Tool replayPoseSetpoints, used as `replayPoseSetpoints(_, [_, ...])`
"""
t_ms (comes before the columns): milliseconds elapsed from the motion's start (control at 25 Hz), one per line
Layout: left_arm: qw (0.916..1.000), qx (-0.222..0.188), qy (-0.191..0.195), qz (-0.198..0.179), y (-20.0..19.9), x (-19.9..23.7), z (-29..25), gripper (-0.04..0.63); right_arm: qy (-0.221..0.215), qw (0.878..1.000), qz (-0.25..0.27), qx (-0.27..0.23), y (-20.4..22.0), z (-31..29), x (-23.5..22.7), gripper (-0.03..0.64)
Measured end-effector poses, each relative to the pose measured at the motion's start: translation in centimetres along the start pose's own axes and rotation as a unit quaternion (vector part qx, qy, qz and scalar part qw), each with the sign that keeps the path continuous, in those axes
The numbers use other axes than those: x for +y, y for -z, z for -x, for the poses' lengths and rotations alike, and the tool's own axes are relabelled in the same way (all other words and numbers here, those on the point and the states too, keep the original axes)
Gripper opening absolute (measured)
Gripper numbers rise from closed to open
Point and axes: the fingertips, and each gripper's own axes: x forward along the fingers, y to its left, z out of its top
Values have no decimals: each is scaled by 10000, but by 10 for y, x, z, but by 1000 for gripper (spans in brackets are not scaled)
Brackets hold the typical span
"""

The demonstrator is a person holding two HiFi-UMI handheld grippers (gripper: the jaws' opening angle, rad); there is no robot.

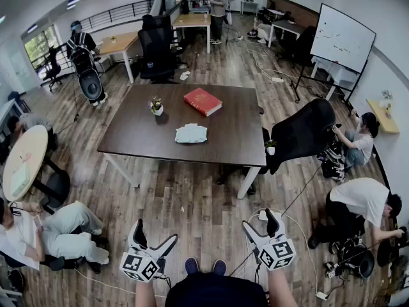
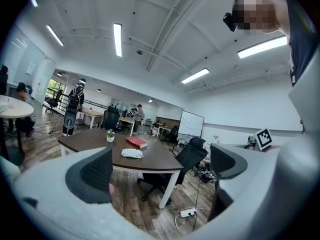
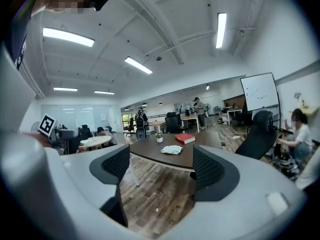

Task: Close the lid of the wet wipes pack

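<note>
The wet wipes pack (image 1: pixel 191 133) is a pale, flat packet lying on the dark brown table (image 1: pixel 134 139), near its middle front. The same pack (image 2: pixel 132 154) appears small and far off in the left gripper view and, again as the pack (image 3: pixel 172 149), in the right gripper view. My left gripper (image 1: pixel 153 240) is held low near my body, far from the table, open and empty. My right gripper (image 1: pixel 261 226) is beside it, also open with nothing between its fingers. Whether the pack's lid stands up I cannot tell from this distance.
A red book (image 1: pixel 202 101) and a small potted plant (image 1: pixel 156 105) sit on the table. A black office chair (image 1: pixel 299 133) stands at the table's right end. People sit on the floor at right and at a round table (image 1: pixel 22 162) at left. Cables cross the wooden floor.
</note>
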Motion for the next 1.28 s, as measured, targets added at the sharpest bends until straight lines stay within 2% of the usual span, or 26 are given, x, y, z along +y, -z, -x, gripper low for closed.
replayPoseSetpoints(240, [10000,-10,44,-18,3,-6,0,600,-12,10000,1,-68,1,0,0,391])
replayPoseSetpoints(440, [10000,18,-14,-38,5,-9,4,600,-181,9998,102,-68,-3,-5,7,391])
replayPoseSetpoints(680, [9999,82,-121,-40,10,-16,9,600,-237,9995,-184,-12,2,0,2,390])
replayPoseSetpoints(840, [9997,69,-217,-62,15,-24,14,600,-387,9983,-416,-155,4,7,-5,400])
replayPoseSetpoints(1120, [9993,168,-342,-21,35,-32,6,600,-372,9988,-327,-38,19,8,-28,402])
replayPoseSetpoints(1280, [9994,204,-251,-96,38,-30,-12,600,-284,9991,-304,-33,23,2,-43,402])
